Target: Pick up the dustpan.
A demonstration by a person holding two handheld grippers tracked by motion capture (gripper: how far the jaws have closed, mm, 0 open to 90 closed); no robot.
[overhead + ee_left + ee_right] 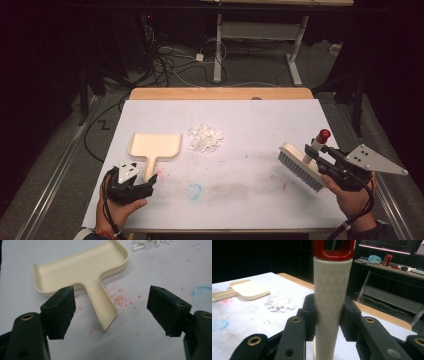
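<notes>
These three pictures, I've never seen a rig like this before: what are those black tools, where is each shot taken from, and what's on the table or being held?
A person sits at a table with a hand-held two-jaw gripper in each hand. The high view looks down from above, forearms entering at the bottom. The other two views come from cameras riding on each gripper, looking along its black jaws.

On the white table cover lie a cream dustpan, a pile of white scraps beside it, and some red and blue stains.

The left gripper is open, its jaws either side of the dustpan's handle, not yet closed on it. The right gripper is shut on the handle of a brush with a red tip, bristles pointing down-left.
</notes>
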